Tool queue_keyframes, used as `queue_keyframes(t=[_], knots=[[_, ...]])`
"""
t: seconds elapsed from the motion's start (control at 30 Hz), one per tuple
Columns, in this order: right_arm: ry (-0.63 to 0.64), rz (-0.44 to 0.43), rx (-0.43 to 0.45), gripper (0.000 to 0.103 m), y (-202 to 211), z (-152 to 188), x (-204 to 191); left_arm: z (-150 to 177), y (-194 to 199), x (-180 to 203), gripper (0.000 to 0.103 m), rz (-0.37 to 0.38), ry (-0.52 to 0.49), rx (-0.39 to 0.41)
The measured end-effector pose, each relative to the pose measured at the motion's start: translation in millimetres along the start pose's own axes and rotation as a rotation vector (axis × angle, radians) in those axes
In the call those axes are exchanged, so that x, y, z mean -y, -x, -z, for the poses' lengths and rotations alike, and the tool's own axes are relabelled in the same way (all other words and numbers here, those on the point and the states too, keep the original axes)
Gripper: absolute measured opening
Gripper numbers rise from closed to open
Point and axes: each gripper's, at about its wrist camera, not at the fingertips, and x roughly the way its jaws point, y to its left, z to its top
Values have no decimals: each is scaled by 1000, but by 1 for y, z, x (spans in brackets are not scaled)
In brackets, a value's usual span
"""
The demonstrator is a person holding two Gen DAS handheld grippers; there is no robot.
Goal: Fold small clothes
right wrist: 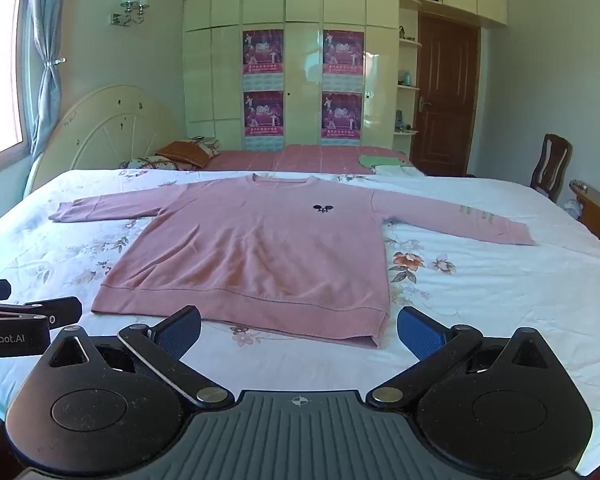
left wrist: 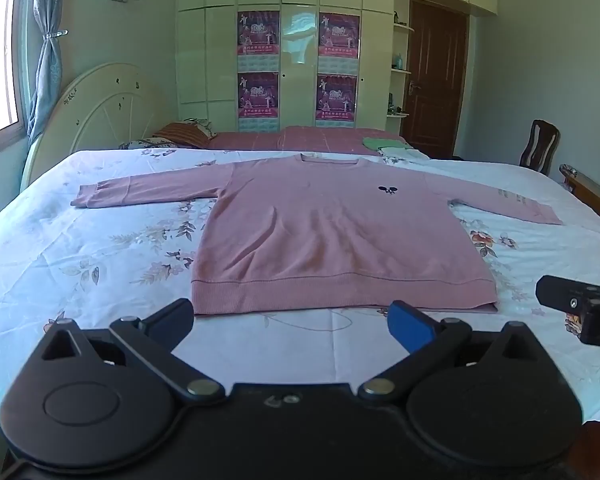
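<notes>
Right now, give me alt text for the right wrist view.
A pink sweatshirt lies flat, sleeves spread, on a floral bedsheet. The open right gripper hovers near its hem, holding nothing; the left gripper shows at the left edge.

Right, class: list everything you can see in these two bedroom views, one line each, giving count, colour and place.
sweatshirt: one, pink, spread flat on the bed, sleeves out
bedsheet: one, white floral, under the sweatshirt
green cloth: one, on the pink bedding behind
pillows: two or more, patterned, by the headboard
headboard: one, cream, left
posters: four, magenta, on the wardrobe
door: one, brown, right
chair: one, dark wood, right
left gripper: open, near the hem
right gripper: open, near the hem
</notes>
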Motion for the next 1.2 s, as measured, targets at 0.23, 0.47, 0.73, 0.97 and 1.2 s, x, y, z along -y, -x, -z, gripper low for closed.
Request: queue_keyframes(t=[0.23, 0.47, 0.73, 0.97, 1.2], knots=[[-3, -3, -1, 103, 1, 0, -1, 1, -1, 0, 103, 0, 3, -1], [-3, 0, -7, 103, 0, 0, 0, 1, -1, 0, 103, 0, 6, -4], [-2, 2, -6, 103, 0, 0, 0, 1, -1, 0, 103, 1, 5, -4], [-9, 3, -6, 103, -1, 0, 0, 2, -2, 0, 103, 2, 7, -4], [-9, 4, -6, 103, -1, 0, -1, 2, -4, -1, 103, 3, 8, -5]])
